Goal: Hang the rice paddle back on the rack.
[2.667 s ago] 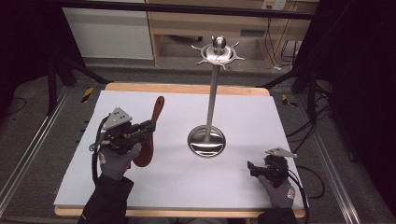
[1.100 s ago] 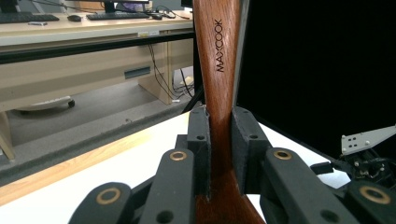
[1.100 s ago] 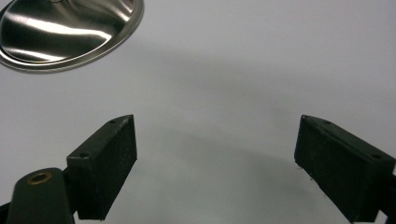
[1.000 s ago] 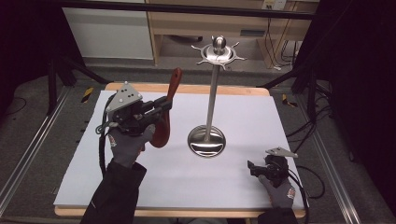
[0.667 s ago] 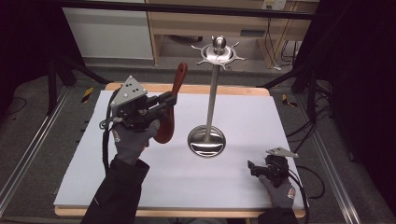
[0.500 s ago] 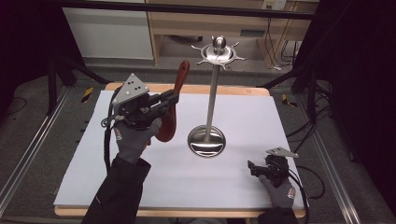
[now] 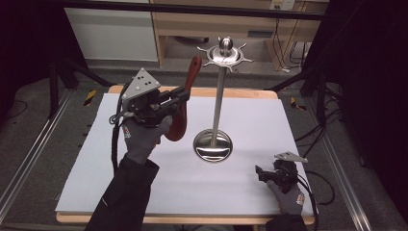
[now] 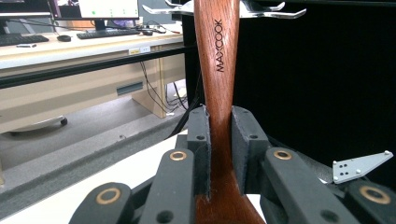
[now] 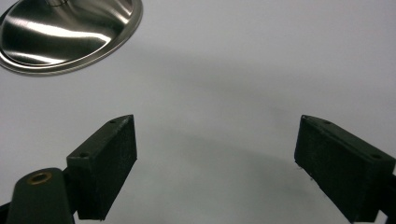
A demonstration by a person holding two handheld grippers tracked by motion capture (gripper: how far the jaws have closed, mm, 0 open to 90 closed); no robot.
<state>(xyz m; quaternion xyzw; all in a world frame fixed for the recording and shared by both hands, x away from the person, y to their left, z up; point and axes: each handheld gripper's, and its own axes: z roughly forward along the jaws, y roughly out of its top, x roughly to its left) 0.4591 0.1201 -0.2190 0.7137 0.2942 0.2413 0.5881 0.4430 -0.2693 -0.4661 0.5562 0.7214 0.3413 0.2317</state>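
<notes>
While the white table (image 7: 308, 120) is carrying the steel hanging stand (image 7: 219, 96) near its middle, the left gripper (image 7: 179, 97) is clamping a wooden spoon (image 7: 185, 103) by its handle, holding it upright above the table just left of the stand's pole. To hang it well, the handle tip likely needs raising level with the hooked crown (image 7: 225, 54), then sliding sideways onto one hook (image 8: 287, 13) without twisting. The right gripper (image 7: 261, 173) is resting low by the near edge, jaws wide apart and holding nothing.

Grey gloves (image 7: 140, 138), dark sleeves (image 7: 122, 202), black claws with brass rivets (image 8: 109, 196).
</notes>
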